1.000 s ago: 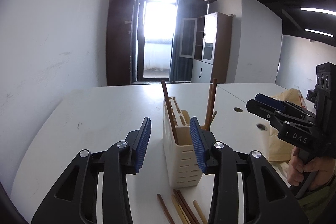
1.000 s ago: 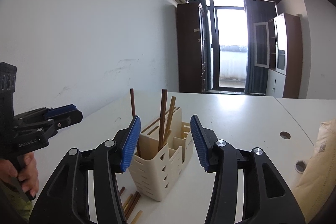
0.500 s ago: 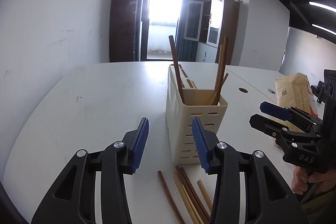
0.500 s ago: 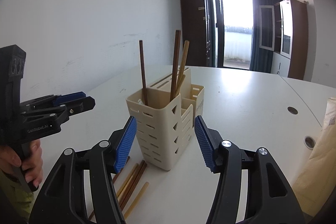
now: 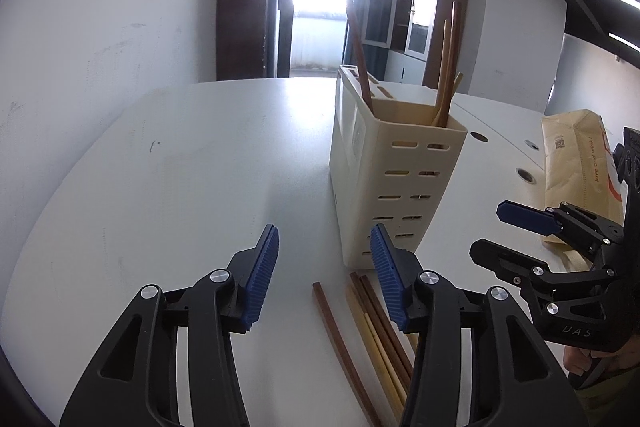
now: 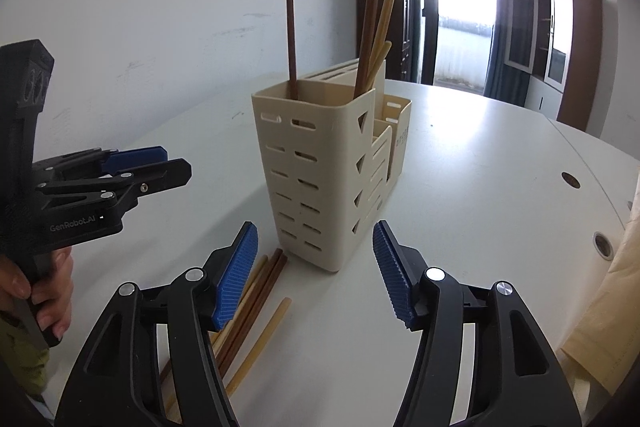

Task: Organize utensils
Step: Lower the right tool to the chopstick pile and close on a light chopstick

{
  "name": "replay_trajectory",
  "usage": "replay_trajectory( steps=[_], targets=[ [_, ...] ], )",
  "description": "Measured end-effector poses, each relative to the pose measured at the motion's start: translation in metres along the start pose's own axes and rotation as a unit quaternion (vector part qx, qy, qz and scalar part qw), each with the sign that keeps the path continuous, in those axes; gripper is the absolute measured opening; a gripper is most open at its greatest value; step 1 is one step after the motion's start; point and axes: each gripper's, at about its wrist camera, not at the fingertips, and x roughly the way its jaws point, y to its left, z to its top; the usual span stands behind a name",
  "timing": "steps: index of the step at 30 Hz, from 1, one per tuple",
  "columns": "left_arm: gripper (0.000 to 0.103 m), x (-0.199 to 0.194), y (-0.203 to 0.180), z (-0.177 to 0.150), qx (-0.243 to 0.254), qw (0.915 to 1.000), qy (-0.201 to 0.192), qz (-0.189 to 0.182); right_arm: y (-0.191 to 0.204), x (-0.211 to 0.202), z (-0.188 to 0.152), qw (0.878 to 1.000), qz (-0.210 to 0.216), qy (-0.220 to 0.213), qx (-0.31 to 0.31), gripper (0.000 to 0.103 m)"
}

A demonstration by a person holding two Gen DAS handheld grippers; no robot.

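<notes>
Brown paper bag (image 5: 576,163) lies on the white table (image 5: 192,163); glass-door cabinet (image 6: 560,39) stands beyond.

An office. White desks (image 5: 208,163) with round cable holes (image 6: 571,180) stand near; glass-fronted cabinets (image 5: 424,23) and a wall air conditioner are far.
</notes>
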Motion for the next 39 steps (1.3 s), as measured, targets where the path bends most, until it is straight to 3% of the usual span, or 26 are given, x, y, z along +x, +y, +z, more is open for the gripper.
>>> replay_trajectory(
  steps=[9,22,28,39],
  targets=[
    [0.048,0.022,0.003,-0.011,0.008,0.9992,0.035,0.016,0.011,0.032,-0.015,0.998,0.016,0.065,0.002,0.06],
    [0.048,0.041,0.016,-0.018,-0.016,0.9972,0.072,0.013,0.012,0.061,-0.035,0.992,0.01,0.124,0.0,0.06],
    [0.048,0.055,0.015,-0.025,-0.008,0.9951,0.097,0.02,0.014,0.071,-0.041,0.991,0.008,0.136,0.001,0.06],
    [0.048,0.075,0.008,-0.034,0.01,0.9914,0.128,0.024,0.021,0.081,-0.046,0.988,0.012,0.152,-0.004,0.049]
  ],
)
